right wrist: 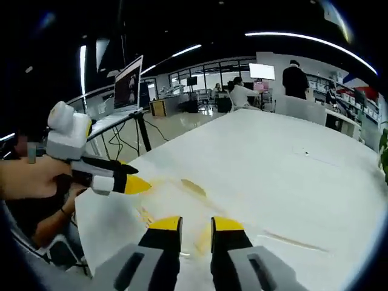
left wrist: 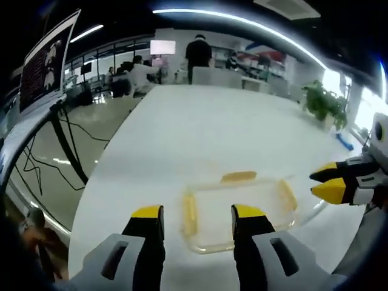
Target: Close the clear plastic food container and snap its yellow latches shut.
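A clear rectangular plastic food container with yellow latches lies on a long white table, near its 6 o'clock edge. The left gripper, jaws apart, hovers over the container's 9 o'clock side. The right gripper, jaws slightly apart, hovers over a latch. Bare tabletop stretches wide toward 12 o'clock.

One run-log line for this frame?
left gripper open above container | right gripper narrowly open near latch | lid on | container on white table
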The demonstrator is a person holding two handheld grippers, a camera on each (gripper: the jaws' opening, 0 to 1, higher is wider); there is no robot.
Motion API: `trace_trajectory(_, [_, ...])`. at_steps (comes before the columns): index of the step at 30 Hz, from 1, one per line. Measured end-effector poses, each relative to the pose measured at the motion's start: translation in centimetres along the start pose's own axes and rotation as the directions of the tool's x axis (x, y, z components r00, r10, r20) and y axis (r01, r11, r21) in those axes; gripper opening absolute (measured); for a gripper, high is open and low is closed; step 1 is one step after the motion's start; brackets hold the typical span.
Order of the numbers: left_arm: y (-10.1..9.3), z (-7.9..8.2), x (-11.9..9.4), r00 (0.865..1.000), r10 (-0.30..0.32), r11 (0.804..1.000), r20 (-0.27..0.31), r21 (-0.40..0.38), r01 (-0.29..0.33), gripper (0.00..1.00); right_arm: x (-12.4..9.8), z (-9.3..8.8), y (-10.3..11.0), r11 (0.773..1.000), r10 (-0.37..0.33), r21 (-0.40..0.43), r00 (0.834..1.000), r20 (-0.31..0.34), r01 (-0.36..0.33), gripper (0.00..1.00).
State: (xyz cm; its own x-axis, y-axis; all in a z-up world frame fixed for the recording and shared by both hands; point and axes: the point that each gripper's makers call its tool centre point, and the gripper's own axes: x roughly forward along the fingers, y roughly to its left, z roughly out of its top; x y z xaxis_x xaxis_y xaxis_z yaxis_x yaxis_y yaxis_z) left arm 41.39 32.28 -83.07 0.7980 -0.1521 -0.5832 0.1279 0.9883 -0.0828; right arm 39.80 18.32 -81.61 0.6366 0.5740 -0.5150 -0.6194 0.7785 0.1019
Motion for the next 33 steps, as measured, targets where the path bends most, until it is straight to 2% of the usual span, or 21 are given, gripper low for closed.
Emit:
trace_trajectory(2, [0.2,-0.2,0.1,1.000,0.006,1.000,-0.007,0.010,-0.006,0.41,0.5,-0.2,-0.1,1.000,-0.009,0.017,1.000,-0.009,0.009,0.15])
trace_trajectory(8, [0.4,-0.9,0.8,1.000,0.004,1.000,-0.029,0.022,-0.003,0.38,1.2,-2.5,-1.2,0.999,-0.036,0.036,0.996,-0.077,0.039,0.15])
trace_trajectory(10, [0.4,-1.1,1.0,0.999,0.001,1.000,-0.033,0.021,0.000,0.37,1.4,-2.9,-1.2,0.998,-0.028,0.051,0.996,-0.082,0.032,0.14])
trace_trajectory(12, [0.2,-1.2,1.2,0.999,-0.013,1.000,-0.029,-0.016,0.013,0.35,1.6,-3.1,-0.9,0.999,-0.035,0.002,0.996,-0.086,0.035,0.14])
trace_trajectory(18, [0.1,-1.7,1.7,0.999,-0.007,1.000,-0.047,-0.013,0.006,0.30,1.8,-3.2,-1.0,0.998,-0.065,0.001,0.993,-0.102,0.065,0.15])
trace_trajectory(20, [0.2,-1.7,1.8,0.999,0.002,1.000,-0.049,-0.001,-0.002,0.26,2.1,-3.3,-1.2,0.997,-0.074,-0.028,0.991,-0.113,0.072,0.16])
trace_trajectory(23, [0.6,-1.8,1.8,0.998,0.041,0.997,-0.056,0.071,-0.037,0.19,2.2,-3.4,-1.5,0.995,-0.088,-0.061,0.989,-0.118,0.081,0.13])
trace_trajectory(29, [0.4,-1.6,1.9,0.998,0.045,0.993,-0.045,0.107,-0.040,0.12,2.4,-3.1,-1.9,0.995,-0.098,-0.034,0.989,-0.112,0.095,0.10])
trace_trajectory(32, [0.1,-1.5,2.1,0.998,0.031,0.992,-0.047,0.120,-0.025,0.07,2.1,-3.1,-1.9,0.992,-0.111,0.053,0.988,-0.108,0.118,0.05])
trace_trajectory(33, [-0.1,-1.5,2.1,0.999,0.025,0.992,-0.048,0.122,-0.019,0.04,2.1,-3.1,-2.0,0.992,-0.113,0.047,0.988,-0.106,0.119,0.05])
